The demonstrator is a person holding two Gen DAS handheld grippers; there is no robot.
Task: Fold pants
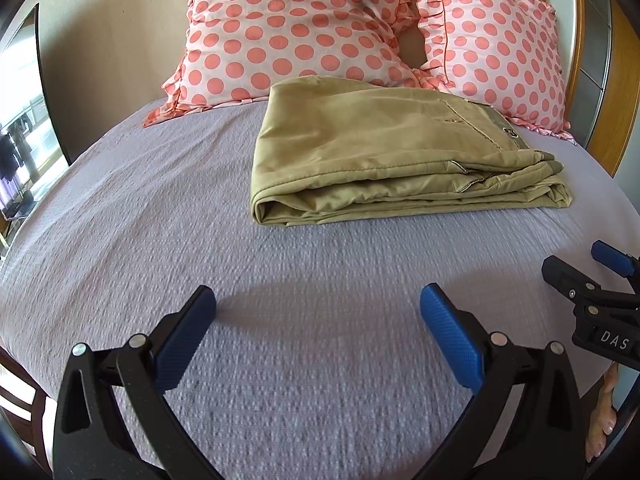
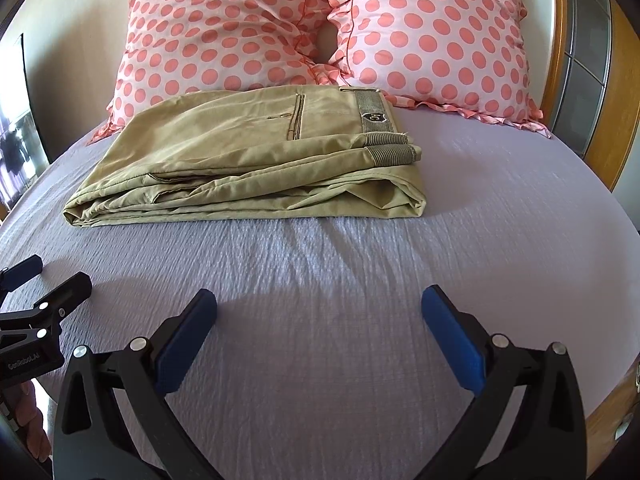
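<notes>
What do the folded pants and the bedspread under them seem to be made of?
Pants: likely matte woven cotton twill, khaki, with soft creases, stitched seams and a ribbed waistband. Bedspread: apparently textured woven cotton, lavender, with a fine puckered surface.

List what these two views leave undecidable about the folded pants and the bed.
- Pants: inner layers and underside hidden by the top fold, both views.
- Waistband badge: lettering too small to read.
- Pillows: tops cut off by the frame edge.
- Bedspread: near edge hidden behind the left gripper and right gripper.
</notes>
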